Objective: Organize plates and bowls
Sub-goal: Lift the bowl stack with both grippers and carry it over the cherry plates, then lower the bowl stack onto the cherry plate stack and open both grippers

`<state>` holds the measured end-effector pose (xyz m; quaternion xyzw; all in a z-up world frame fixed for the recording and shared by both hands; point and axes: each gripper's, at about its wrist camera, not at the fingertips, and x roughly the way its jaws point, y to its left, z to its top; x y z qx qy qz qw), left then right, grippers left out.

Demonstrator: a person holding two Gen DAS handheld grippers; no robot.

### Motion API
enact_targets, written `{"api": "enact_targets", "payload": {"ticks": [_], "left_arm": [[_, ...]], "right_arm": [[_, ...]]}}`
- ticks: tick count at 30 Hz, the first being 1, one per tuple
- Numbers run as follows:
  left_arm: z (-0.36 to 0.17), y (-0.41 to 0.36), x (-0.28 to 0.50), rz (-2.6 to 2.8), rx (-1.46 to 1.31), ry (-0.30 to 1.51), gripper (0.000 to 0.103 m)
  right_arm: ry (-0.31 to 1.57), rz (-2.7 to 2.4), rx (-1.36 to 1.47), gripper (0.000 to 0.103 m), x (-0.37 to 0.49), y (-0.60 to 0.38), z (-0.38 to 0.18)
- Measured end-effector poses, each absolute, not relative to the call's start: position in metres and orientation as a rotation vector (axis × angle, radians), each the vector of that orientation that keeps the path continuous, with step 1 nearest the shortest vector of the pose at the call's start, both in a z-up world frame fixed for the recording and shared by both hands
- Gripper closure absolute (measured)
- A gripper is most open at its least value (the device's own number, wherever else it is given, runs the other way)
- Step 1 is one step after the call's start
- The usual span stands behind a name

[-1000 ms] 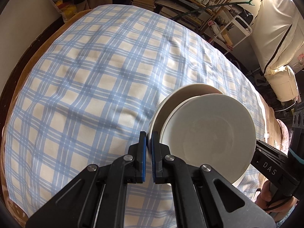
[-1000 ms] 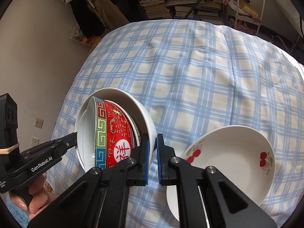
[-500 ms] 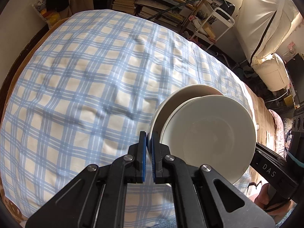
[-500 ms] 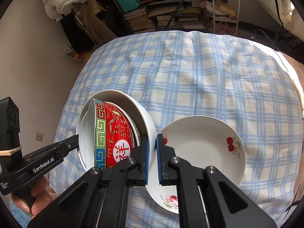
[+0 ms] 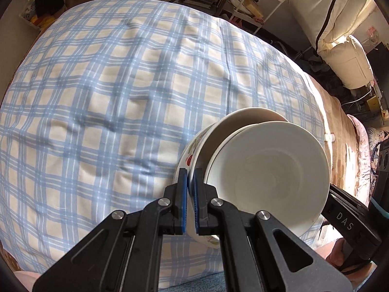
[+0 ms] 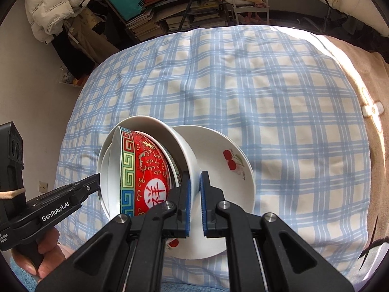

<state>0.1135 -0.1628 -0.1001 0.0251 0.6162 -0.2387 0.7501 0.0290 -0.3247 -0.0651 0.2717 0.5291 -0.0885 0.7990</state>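
Observation:
A nested stack, a red patterned bowl (image 6: 145, 170) inside a large white bowl (image 6: 170, 136), is held on edge between both grippers above the bed. My right gripper (image 6: 195, 204) is shut on the white bowl's rim. My left gripper (image 5: 190, 200) is shut on the stack's other rim; there I see the white inside of a bowl (image 5: 267, 177). A white cherry-print plate (image 6: 226, 170) lies on the checked cloth just behind and under the stack; its edge shows in the left wrist view (image 5: 188, 155).
The blue-and-cream checked cloth (image 6: 267, 97) covers a soft bed. A tan blanket (image 6: 369, 77) lies along the right side. Bookshelves (image 6: 182, 7) and clutter stand beyond the far edge. A wall (image 6: 24, 85) is at the left.
Both grippers have carried the bowl stack back toward the near edge and over the cherry plate, which now sits right behind the stack. The grips have not changed.

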Motion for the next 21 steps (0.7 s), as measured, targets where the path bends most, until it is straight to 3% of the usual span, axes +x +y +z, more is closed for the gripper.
{"api": "enact_targets", "payload": {"ticks": [14, 21], "left_arm": [[-0.114, -0.177, 0.109, -0.512, 0.105, 1.369, 0.099], [-0.114, -0.169, 0.111, -0.532, 0.115, 1.367, 0.09]], "right_arm": [[1.177, -0.14, 0.649, 0.094, 0.028, -0.347, -0.097], [1.191, -0.107, 0.655, 0.093, 0.028, -0.349, -0.098]]}}
